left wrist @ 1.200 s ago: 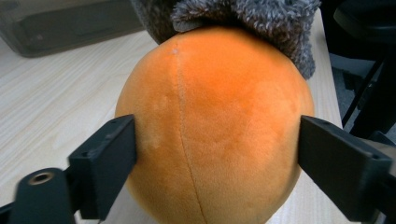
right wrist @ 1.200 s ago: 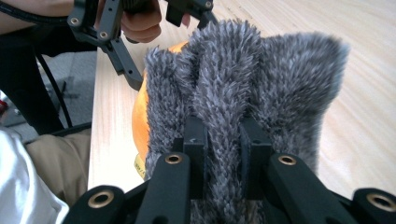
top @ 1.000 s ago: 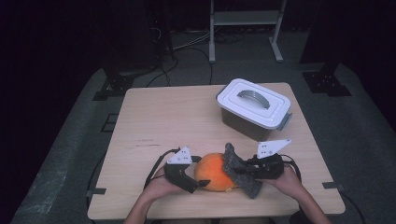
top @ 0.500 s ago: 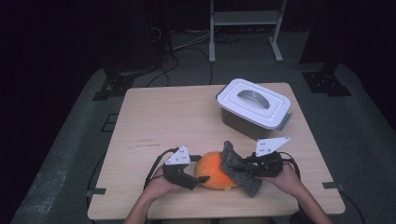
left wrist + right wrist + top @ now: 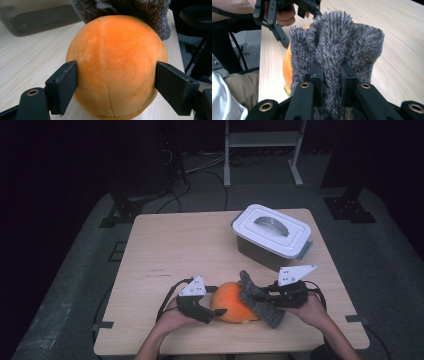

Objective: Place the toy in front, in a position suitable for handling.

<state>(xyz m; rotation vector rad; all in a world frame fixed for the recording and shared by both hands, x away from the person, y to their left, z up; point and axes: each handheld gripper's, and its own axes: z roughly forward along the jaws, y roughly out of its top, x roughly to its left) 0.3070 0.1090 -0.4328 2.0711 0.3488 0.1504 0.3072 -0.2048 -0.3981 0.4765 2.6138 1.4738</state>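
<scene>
Grey fur (image 5: pixel 337 45) pinched in right claw (image 5: pixel 331 77) hides most of orange ball (image 5: pixel 287 67).

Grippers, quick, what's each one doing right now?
Left gripper: open wide, fingers on both sides of the orange plush ball.
Right gripper: shut on the grey fuzzy fabric.

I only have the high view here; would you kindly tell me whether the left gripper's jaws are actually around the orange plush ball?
Observer: Yes, the left gripper has one jaw on each side of the orange plush ball.
Operator: Thanks. Does the right gripper really grip the grey part?
Observer: The right gripper pinches a fold of the grey fuzzy piece between its jaws.
Operator: What lies beyond the ball?
Observer: The dark wall of the lidded box on the table.
</scene>
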